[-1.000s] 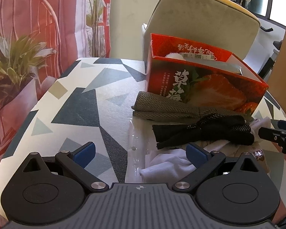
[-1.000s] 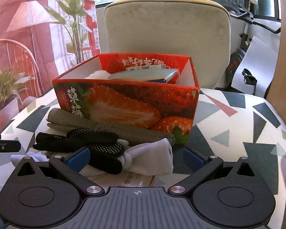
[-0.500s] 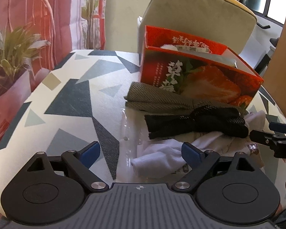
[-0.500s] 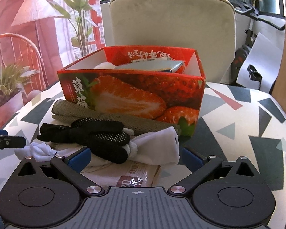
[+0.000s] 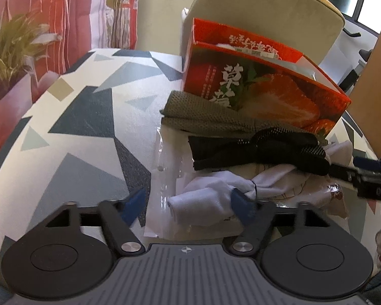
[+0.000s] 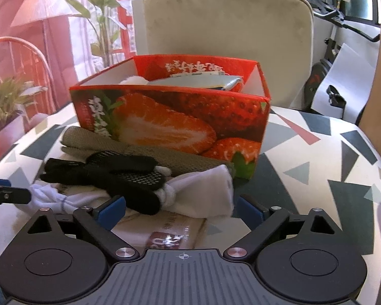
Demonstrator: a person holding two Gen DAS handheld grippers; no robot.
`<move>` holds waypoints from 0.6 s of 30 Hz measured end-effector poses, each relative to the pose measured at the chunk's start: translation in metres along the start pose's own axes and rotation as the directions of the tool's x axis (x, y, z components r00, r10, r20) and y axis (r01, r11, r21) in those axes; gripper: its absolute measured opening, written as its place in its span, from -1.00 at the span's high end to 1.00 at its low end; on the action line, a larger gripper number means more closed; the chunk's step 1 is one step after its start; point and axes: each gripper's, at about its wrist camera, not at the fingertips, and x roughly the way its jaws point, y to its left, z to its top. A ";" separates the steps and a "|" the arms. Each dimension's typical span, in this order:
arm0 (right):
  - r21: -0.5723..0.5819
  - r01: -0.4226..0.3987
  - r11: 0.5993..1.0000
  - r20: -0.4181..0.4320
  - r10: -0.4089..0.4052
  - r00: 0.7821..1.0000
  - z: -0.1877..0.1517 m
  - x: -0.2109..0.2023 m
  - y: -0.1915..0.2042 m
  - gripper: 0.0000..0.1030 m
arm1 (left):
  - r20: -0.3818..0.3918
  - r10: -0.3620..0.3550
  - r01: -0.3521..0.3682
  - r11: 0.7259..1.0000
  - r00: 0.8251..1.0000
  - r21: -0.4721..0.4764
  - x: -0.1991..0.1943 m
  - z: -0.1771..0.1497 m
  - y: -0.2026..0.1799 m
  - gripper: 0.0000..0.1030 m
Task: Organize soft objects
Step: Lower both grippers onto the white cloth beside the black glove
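**Red strawberry box waited as two grippers closed in on a heap of socks**

Cardboard dominated the scene: the red strawberry box (image 6: pixel 170 124) stood on the patterned table (image 5: pixel 83 117), already holding a few items. Just in front of the box lay an olive mesh cloth (image 5: pixel 203 119), and in front of that a black dotted glove (image 6: pixel 119 175) draped across knotted white socks (image 5: pixel 216 195), all resting on a clear plastic packet (image 5: pixel 165 167). The left gripper (image 5: pixel 188 203) stood spread wide, its fingers either side of one end of the socks, grasping nothing. The right gripper (image 6: pixel 180 209) was likewise released, straddling the opposite end of the heap. Judging from the tangle, a pinch on the socks could drag the glove or the slippery packet along, and both grippers pulling the same bundle might stretch it rather than lift it toward the box.
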 end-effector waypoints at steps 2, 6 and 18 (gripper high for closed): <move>0.018 0.021 1.000 0.003 -0.021 1.000 0.004 0.003 -0.005 -0.55 | -0.009 -0.005 0.005 1.000 1.000 -0.001 0.003 0.000 -0.001 -0.25; 0.042 0.028 0.999 0.031 -0.029 0.999 0.011 0.004 -0.015 -0.38 | -0.011 -0.011 0.011 1.000 1.000 -0.015 0.007 0.001 -0.002 -0.25; 0.062 -0.003 0.998 -0.028 0.005 1.000 0.007 0.021 -0.025 0.21 | -0.049 -0.051 0.050 0.998 0.997 -0.038 0.019 -0.002 -0.004 -0.22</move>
